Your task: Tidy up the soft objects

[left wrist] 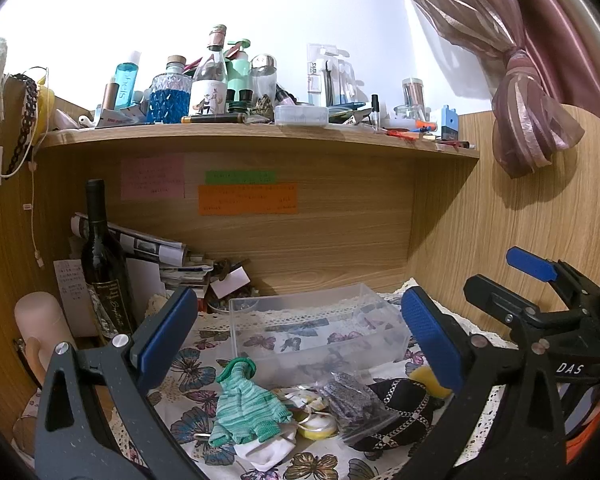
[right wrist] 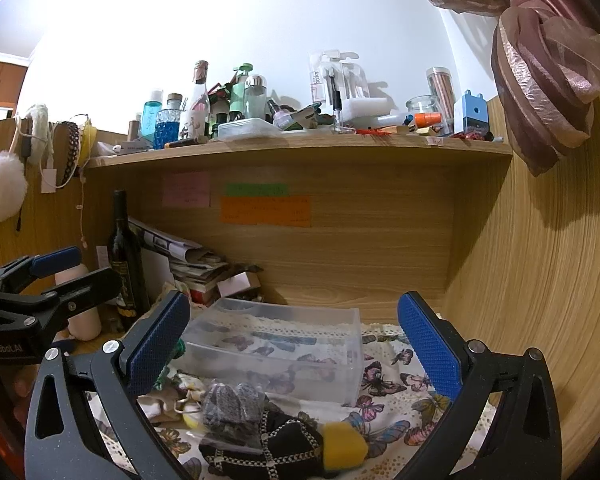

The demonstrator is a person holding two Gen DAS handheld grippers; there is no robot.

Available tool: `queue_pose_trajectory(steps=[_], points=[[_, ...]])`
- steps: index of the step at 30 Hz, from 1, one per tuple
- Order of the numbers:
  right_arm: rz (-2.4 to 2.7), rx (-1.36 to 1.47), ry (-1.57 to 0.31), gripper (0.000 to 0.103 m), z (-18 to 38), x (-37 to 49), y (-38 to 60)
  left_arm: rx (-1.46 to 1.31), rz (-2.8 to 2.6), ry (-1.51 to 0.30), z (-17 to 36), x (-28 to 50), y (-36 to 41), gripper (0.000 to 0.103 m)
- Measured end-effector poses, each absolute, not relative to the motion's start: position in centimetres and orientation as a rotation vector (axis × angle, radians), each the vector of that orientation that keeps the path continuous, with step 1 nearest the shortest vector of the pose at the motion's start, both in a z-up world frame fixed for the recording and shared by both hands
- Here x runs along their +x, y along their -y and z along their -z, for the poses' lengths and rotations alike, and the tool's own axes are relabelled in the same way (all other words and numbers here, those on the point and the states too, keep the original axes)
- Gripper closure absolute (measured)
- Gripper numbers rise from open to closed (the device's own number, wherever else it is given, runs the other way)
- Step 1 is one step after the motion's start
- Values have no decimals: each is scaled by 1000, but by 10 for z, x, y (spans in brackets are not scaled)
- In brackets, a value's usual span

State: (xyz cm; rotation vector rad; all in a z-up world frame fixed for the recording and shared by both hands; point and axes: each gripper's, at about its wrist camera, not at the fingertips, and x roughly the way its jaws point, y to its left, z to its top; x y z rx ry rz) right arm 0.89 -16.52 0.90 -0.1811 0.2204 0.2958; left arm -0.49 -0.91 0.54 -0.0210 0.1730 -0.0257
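A clear plastic box stands empty on the butterfly-print cloth. In front of it lies a pile of soft things: a green striped sock, a white sock, a plastic bag with grey fabric, a black patterned pouch and a yellow sponge. My left gripper is open and empty above the pile. My right gripper is open and empty, just to its right; it also shows in the left wrist view.
A dark wine bottle, a pink cylinder and stacked papers stand at the back left. The shelf above is crowded with bottles and jars. A wooden wall closes the right side.
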Motion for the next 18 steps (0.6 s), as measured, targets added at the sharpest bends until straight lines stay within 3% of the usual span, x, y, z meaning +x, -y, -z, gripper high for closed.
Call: queue_pose_trajectory(steps=[18], points=[[-295,-179,-221,0,-9,10,167,-23,26,-175,-6,-5,9,0]])
